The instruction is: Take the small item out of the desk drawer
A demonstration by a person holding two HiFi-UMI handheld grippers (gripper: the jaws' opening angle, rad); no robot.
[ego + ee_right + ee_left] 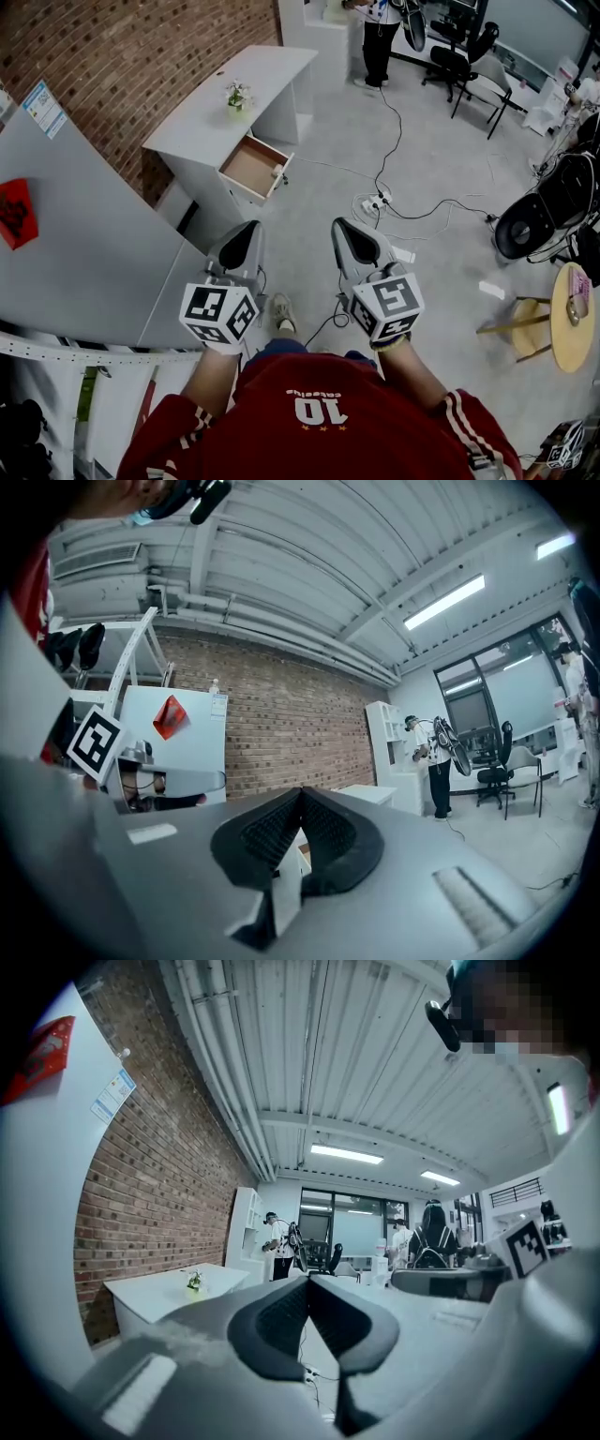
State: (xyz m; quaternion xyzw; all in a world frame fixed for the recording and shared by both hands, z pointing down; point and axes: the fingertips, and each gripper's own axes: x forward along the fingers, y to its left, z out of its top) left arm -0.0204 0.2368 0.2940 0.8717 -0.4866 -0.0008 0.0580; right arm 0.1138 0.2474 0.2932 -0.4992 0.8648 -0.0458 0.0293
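A white desk [225,94] stands against the brick wall with its drawer [251,165] pulled out toward the floor. In the head view a small pale item [277,171] lies at the drawer's front right corner. My left gripper [250,227] and right gripper [340,225] are held side by side at waist height, well short of the desk and pointing toward it. Both are shut with nothing between their pads. The left gripper [309,1279] looks past the desk [159,1290]. The right gripper [300,792] hides most of the desk [361,795] in its own view.
A small potted plant [237,96] sits on the desk top. A grey panel [84,225] fills the left. Cables and a power strip [376,201] lie on the floor beyond the desk. A person [380,28], office chairs [464,58], a black fan [525,225] and a round wooden table [570,319] stand further off.
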